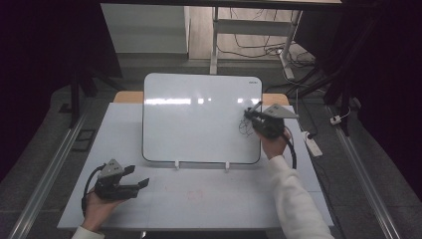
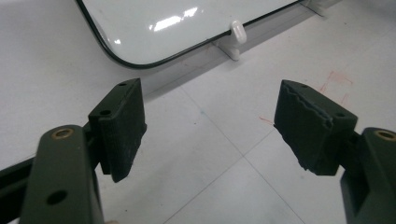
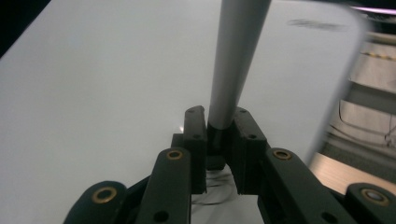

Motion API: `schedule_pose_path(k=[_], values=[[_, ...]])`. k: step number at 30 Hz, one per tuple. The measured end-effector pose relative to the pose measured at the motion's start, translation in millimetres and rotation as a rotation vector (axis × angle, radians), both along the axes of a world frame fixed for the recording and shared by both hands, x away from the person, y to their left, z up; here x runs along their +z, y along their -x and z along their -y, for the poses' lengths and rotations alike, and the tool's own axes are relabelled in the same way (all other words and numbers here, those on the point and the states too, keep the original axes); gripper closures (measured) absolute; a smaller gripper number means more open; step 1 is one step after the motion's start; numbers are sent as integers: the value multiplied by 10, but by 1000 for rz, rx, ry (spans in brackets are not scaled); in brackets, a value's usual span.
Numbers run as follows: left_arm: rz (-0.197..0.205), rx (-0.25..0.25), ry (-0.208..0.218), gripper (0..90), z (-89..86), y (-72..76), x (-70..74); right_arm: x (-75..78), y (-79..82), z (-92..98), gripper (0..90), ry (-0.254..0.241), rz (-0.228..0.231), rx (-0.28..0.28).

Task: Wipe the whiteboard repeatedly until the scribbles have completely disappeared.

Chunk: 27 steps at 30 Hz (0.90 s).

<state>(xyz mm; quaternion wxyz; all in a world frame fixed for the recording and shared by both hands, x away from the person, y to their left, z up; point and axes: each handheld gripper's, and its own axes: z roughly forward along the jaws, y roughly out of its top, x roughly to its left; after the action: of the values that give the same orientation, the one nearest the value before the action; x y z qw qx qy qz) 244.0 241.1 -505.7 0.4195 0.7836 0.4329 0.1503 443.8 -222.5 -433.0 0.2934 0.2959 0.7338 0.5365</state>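
drawing on the whiteboard [image 1: 199, 119] looks to be the step in hand: the right gripper [image 1: 254, 117] pinches a smooth grey marker [image 3: 236, 60] between pressed-together jaws, its tip at a dark scribble [image 1: 245, 128] near the board's right edge. the board is glossy, round-cornered, black-rimmed, propped on small white clips [image 2: 238, 32] on the matte white bench [image 1: 209, 199]. the left gripper [image 1: 137, 177] rests on the bench, its jaws spread with nothing between them, rubbery pads [image 2: 310, 130] worn. next likely calls for light, steady tip pressure.
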Motion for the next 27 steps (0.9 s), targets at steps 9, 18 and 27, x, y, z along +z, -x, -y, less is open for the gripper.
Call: schedule_pose_path(k=[9,18,27], values=[[1,-2,-1,258,9,-2,3,12,16,47,774,31,7,3],[-2,1,2,258,-1,-13,-3,-61,53,0,775,45,1,71],[-4,2,3,259,-13,-22,-14,-130,157,-69,775,95,-7,112]])
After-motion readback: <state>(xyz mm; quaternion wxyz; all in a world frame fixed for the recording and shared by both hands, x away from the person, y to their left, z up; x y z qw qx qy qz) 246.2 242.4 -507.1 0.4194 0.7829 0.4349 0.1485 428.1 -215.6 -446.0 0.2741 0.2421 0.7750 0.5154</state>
